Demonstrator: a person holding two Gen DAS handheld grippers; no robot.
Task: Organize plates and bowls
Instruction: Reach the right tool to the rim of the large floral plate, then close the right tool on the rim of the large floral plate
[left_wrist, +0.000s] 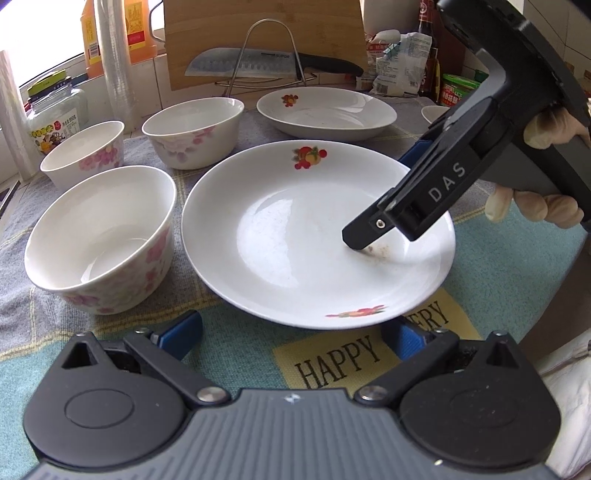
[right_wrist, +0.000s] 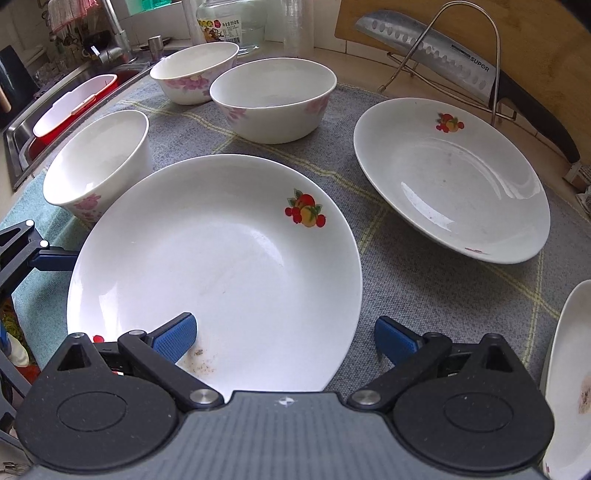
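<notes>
A white plate with fruit prints (left_wrist: 295, 229) (right_wrist: 207, 266) lies on the cloth-covered counter. My right gripper (right_wrist: 286, 336) (left_wrist: 384, 206) is open with its jaws straddling the plate's rim: one finger (right_wrist: 173, 338) over the inside, the other (right_wrist: 397, 341) outside. My left gripper (left_wrist: 291, 336) is open and empty just short of the plate's near edge. A second fruit plate (left_wrist: 327, 110) (right_wrist: 452, 177) sits behind. Three white bowls with pink flowers (left_wrist: 99, 236) (left_wrist: 192, 131) (left_wrist: 83, 155) stand to the left.
A knife (left_wrist: 258, 66) rests in a wire rack against a cutting board (left_wrist: 258, 33) at the back. Jars and bottles (left_wrist: 55, 110) line the left; packets (left_wrist: 402, 62) the right. A sink with a red-and-white basin (right_wrist: 74, 107) lies far left. Another plate (right_wrist: 569, 376) sits at the right.
</notes>
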